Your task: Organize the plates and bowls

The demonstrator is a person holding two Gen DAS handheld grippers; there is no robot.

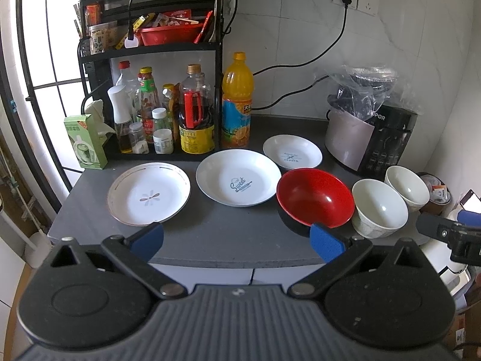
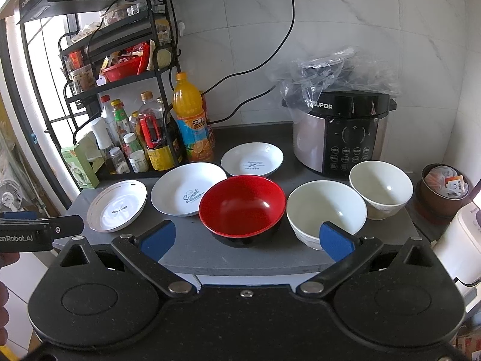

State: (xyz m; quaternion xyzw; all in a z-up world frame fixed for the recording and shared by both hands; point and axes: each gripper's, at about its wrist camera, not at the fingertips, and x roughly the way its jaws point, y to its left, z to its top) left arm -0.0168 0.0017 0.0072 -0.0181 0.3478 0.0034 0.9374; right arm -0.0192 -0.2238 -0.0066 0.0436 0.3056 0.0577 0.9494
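On the grey counter [image 1: 210, 234] stand three white plates: a gold-rimmed plate [image 1: 149, 197] [image 2: 117, 205] at left, a "Sweet" plate [image 1: 237, 178] [image 2: 186, 189] in the middle, and a small plate [image 1: 292, 152] [image 2: 252, 158] behind. To their right sit a red bowl [image 1: 314, 197] [image 2: 242, 207] and two white bowls [image 1: 379, 208] [image 1: 407, 187] [image 2: 326, 213] [image 2: 380, 189]. My left gripper [image 1: 237, 240] is open and empty at the counter's front edge. My right gripper [image 2: 246, 237] is open and empty in front of the red bowl.
A black rack [image 1: 156, 51] with sauce bottles stands at back left, an orange juice bottle [image 1: 237, 102] beside it. A rice cooker [image 2: 339, 132] under a plastic bag stands at back right, its cord running to the wall socket. A brown cup [image 2: 442, 192] sits at far right.
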